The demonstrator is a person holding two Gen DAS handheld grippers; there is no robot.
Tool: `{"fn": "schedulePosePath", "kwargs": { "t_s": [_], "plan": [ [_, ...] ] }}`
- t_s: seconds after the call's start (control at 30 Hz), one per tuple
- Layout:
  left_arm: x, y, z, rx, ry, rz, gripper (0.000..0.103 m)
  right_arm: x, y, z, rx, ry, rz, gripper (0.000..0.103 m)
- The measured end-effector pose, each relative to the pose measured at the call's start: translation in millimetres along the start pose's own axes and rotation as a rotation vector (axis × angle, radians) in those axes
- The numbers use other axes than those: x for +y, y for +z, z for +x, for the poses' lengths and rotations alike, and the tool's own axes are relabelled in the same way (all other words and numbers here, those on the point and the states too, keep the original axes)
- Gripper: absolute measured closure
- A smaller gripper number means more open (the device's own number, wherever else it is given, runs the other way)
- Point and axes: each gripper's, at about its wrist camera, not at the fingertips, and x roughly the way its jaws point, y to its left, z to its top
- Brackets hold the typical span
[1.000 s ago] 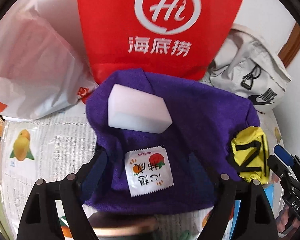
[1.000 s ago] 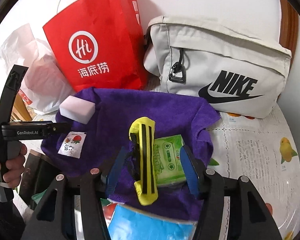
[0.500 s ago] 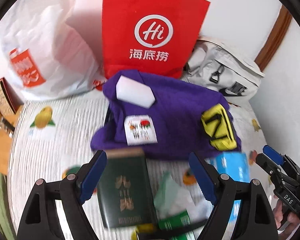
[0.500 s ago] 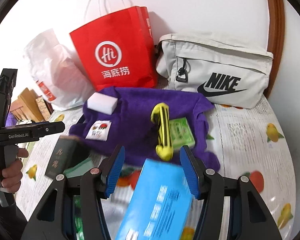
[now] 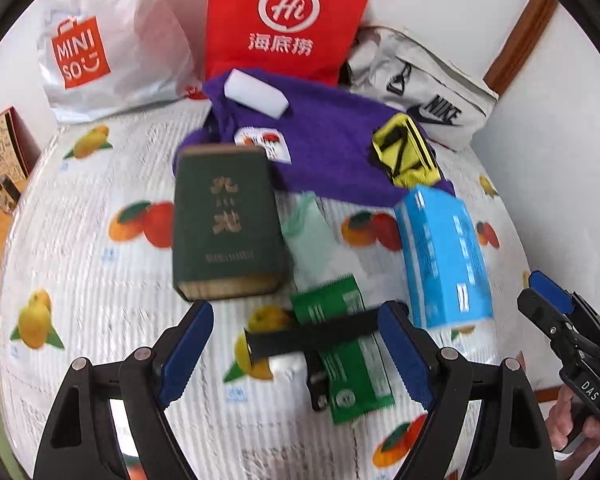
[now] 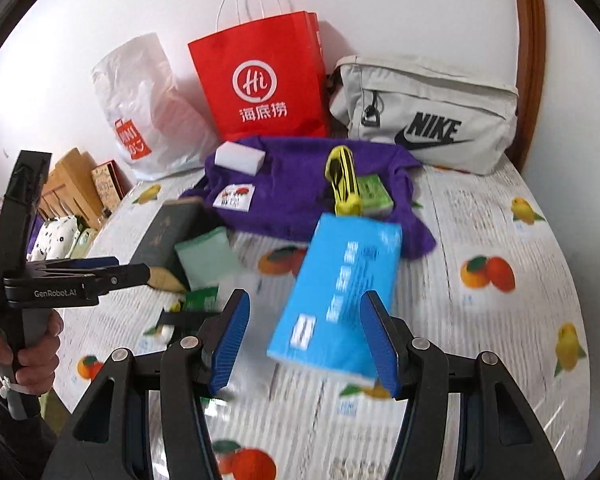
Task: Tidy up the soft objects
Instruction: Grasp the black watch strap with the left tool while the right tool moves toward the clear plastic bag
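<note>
Below my left gripper point(image 5: 296, 344), jaws spread and empty, lay a black strap point(image 5: 311, 336) across a green packet point(image 5: 345, 354); closing there might have snagged both. Ahead of my right gripper point(image 6: 305, 334), likewise open and empty, the blue tissue pack point(image 6: 335, 296) sat short of the purple towel point(image 6: 300, 188) holding the white sponge point(image 6: 240, 157).

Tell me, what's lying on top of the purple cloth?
On the purple cloth lie a white sponge block, a small fruit-print packet, a yellow strap and a green packet. Whatever is underneath stays hidden.
</note>
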Motion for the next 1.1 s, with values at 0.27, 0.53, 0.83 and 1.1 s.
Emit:
{"fn": "schedulePosePath", "kwargs": {
  "t_s": [0.27, 0.53, 0.83, 1.1],
  "plan": [
    [-11.6, -15.5, 13.8, -0.013, 0.007, 0.049, 0.019, 0.6, -19.0, -3.1, 0.022, 0.008, -0.016, 0.046],
    [-15.3, -26.3, 50.6, 0.036, 0.011, 0.122, 0.019, -11.3, -37.8, 16.3, 0.077, -0.002, 0.006, 0.046],
    [-32.5, -20.1, 81.0, 0.067, -0.039, 0.226, 0.019, -18.5, -43.3, 37.8, 0.119, -0.027, 0.016, 0.046],
    [-19.0, -22.6, 74.5, 0.062, -0.135, 0.177, 0.056, -13.4, -39.8, 34.2, 0.110, -0.051, -0.019, 0.046]
  ]
}}
